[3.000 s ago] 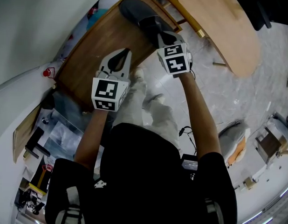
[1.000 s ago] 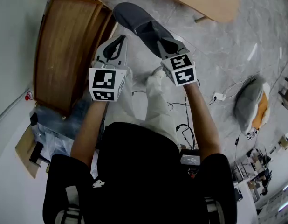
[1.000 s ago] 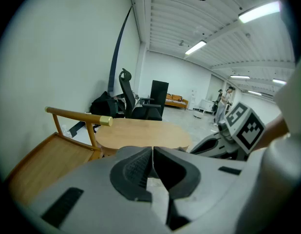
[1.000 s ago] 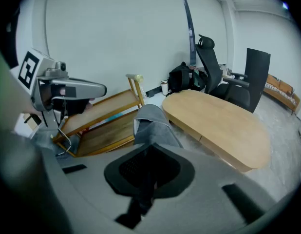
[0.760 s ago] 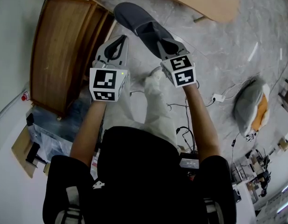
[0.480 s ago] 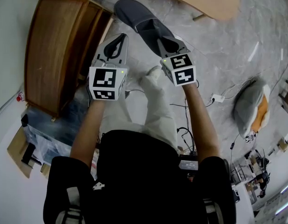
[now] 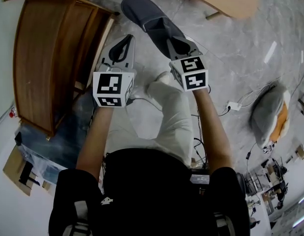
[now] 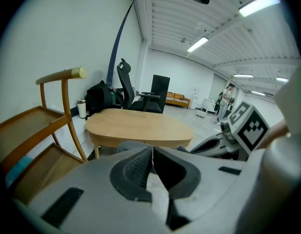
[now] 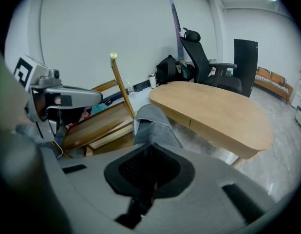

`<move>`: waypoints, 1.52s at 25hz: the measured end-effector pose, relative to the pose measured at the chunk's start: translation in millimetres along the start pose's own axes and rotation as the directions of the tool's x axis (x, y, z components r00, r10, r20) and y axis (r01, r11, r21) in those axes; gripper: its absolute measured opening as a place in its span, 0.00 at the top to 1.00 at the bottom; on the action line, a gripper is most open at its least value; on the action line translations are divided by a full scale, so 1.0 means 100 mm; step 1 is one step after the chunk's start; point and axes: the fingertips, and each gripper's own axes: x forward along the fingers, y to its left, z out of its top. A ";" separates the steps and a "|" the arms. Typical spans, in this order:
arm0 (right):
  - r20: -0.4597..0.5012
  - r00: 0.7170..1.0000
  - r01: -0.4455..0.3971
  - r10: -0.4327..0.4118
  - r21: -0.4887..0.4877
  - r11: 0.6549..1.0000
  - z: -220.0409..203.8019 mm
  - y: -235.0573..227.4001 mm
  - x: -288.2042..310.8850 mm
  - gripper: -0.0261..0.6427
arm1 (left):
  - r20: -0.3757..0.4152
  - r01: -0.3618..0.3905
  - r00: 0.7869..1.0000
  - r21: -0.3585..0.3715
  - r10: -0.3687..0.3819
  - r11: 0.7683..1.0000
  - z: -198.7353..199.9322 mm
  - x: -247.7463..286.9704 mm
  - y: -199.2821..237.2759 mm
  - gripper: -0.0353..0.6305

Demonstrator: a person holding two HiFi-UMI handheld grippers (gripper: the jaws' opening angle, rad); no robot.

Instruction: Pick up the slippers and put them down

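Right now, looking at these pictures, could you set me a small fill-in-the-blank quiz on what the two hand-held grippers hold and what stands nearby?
1. The right gripper has its fingers shut on a ____ slipper.
2. The left gripper has its fingers shut on ____.
3. In the head view, the wooden shelf unit stands on the person's ____ side.

Missing words: grey; nothing; left.

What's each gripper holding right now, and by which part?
Right gripper grips the grey slipper at its heel end. Left gripper is shut on nothing.
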 end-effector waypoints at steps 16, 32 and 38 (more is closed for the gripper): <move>0.024 0.999 0.025 -0.026 0.029 0.999 -0.95 -0.24 1.15 0.95 | 0.031 0.018 0.999 0.078 -0.020 0.997 -1.18 0.90 0.09 0.93; 0.073 0.997 0.031 -0.032 0.019 0.999 -1.73 -0.48 2.51 0.95 | 0.051 0.022 0.998 0.199 -0.033 0.980 -2.29 1.78 0.26 0.93; 0.075 0.996 0.043 -0.044 0.015 0.999 -1.96 -0.71 2.89 0.95 | 0.055 0.005 0.998 0.187 -0.016 0.982 -2.52 2.08 0.41 0.93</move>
